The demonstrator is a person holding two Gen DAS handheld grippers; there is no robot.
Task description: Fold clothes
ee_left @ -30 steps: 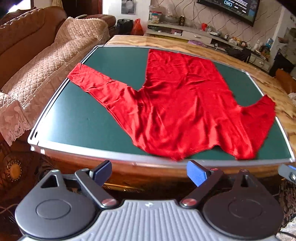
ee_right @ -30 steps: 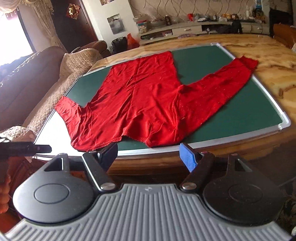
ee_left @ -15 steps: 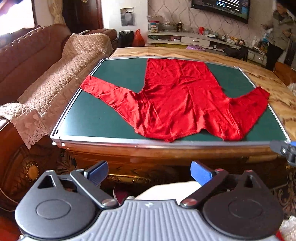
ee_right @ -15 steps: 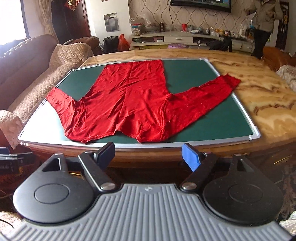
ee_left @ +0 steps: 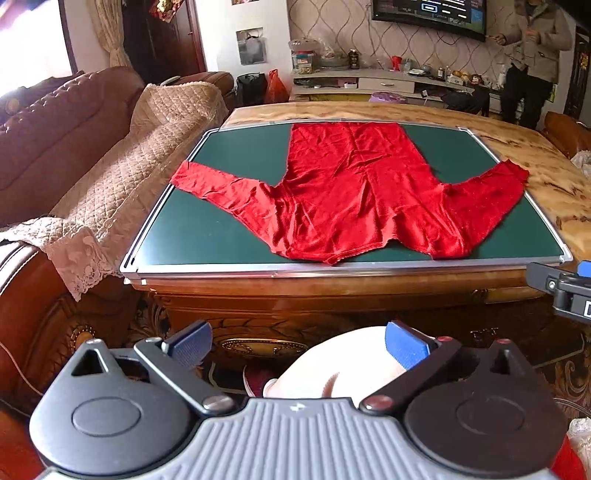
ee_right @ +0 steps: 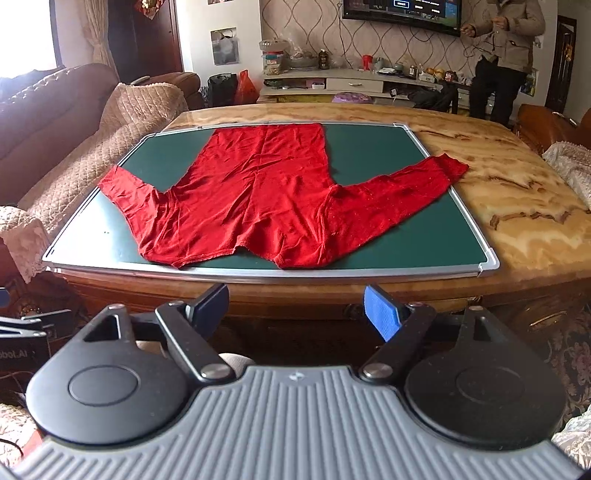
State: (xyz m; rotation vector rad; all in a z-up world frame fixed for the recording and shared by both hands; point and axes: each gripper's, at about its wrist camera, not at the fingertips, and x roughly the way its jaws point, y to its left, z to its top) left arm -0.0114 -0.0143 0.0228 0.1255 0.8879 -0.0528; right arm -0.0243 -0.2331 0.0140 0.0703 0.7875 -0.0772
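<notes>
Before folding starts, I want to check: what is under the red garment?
The red garment lies spread flat on a green board with a metal frame, on the marble-pattern table. One sleeve tip overhangs onto the table. Whatever is beneath the cloth itself is hidden.

Red shirt (ee_right: 266, 199) lies flat on green board (ee_right: 388, 147); right hand-held gripper (ee_right: 295, 314) open.

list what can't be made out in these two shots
- Red shirt: its underside lies against the green board in both views.
- Right tongs: cut off by the left view's right edge.
- TV text: too small; top cut off.
- Shelf items: too small to identify.
</notes>
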